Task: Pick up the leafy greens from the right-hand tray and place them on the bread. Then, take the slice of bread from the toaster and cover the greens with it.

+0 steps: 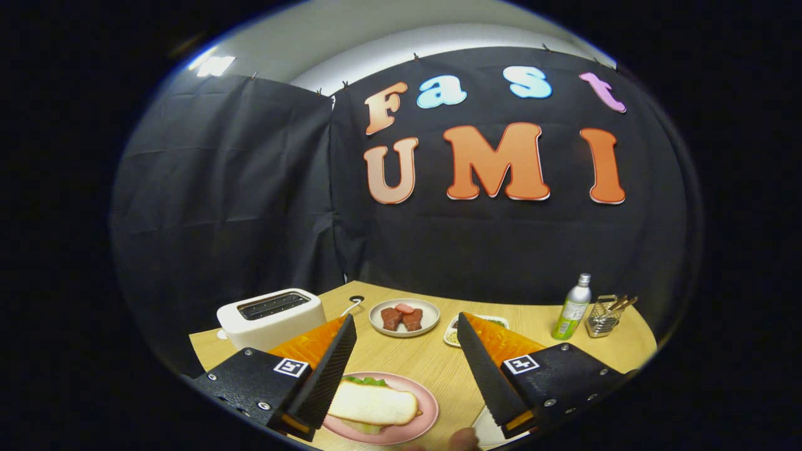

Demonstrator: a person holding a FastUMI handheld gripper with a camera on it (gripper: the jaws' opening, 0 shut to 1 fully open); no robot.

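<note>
My gripper [406, 329] is open above the wooden table, nothing between its fingers. Below it, near the left finger, a pink plate [421, 421] holds a slice of bread [374, 404] lying on top of leafy greens [366, 381], whose edge pokes out at the far side. The white toaster [270, 316] stands beyond the left finger, its slots looking empty. A small white tray [452, 332] with a bit of green in it sits just beyond the right fingertip, mostly hidden by that finger.
A round white plate [404, 317] with pieces of red meat lies ahead between the fingers. At the back right stand a green bottle [573, 308] and a wire holder [604, 316] with utensils. A fingertip of a person [465, 440] shows at the near table edge.
</note>
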